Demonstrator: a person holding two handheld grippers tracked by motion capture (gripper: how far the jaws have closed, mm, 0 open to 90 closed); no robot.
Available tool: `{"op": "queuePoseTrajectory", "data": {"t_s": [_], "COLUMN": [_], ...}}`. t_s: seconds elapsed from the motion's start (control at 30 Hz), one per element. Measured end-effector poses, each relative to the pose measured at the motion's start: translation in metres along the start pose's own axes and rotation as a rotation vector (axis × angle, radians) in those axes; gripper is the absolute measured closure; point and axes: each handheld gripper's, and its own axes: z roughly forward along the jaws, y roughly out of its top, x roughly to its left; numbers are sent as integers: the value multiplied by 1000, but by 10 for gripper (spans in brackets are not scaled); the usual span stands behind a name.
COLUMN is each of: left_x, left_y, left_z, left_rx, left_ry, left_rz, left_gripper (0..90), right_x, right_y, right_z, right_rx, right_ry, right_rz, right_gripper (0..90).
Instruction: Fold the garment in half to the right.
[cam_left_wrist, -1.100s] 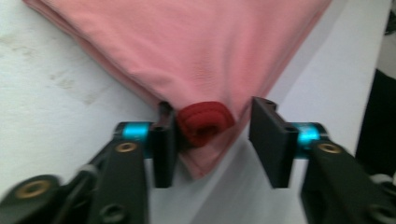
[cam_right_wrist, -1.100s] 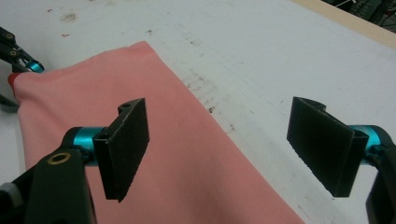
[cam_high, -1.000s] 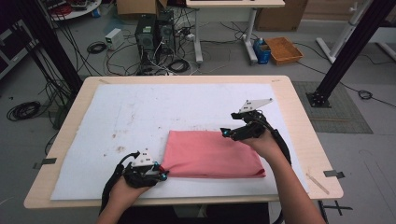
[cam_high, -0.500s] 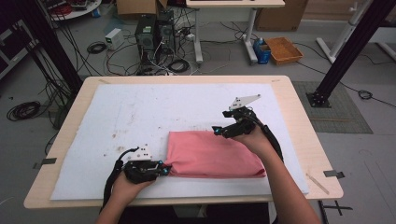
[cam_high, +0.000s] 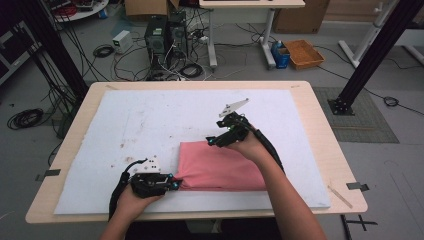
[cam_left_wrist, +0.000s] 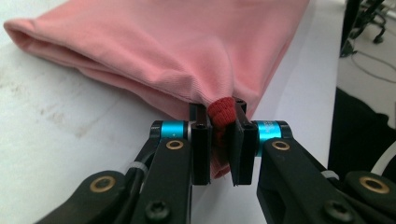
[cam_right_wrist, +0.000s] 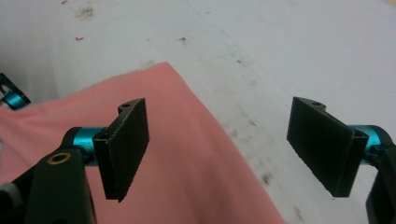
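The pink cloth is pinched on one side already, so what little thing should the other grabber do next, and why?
Probably lower the right gripper onto the far corner of the pink cloth and close it. The left gripper is already shut on the near corner, while the right one hangs open with that corner just below its jaws, so both corners would then be held for folding.

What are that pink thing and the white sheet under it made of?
The pink cloth looks like a soft, matte knit fabric, perhaps cotton jersey: fine ribs show, and it bunches and creases where the left tool pinches it. The white sheet covering the table looks like matte paper or thin foam board, scuffed and speckled with brownish stains; which one I cannot tell.
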Motion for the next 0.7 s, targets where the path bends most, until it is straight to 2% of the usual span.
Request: {"op": "queuePoseTrajectory", "data": {"t_s": [0.2,0.33,0.43,0.53,0.6,0.67,0.7], "left_x": [0,-1,-1,-1,0,0,0], "left_y": [0,1,1,1,1,0,0], "left_z": [0,1,1,1,1,1,1], "left_rx": [-2,-8,-7,-6,-4,0,0], "left_ry": [-1,-16,-20,-19,-18,-16,-15], "left_rz": [-1,5,5,8,9,11,10], "left_gripper": [810,810,810,811,810,811,811], "right_x": [8,13,17,23,26,28,29], "right_y": [7,12,17,21,22,22,23], "right_z": [40,61,77,90,97,101,101], "right_rx": [51,60,85,105,125,148,149], "right_ry": [25,35,47,54,58,53,50], "right_rz": [5,23,17,4,-13,-31,-32], "right_gripper": [207,209,224,307,394,436,503]}}
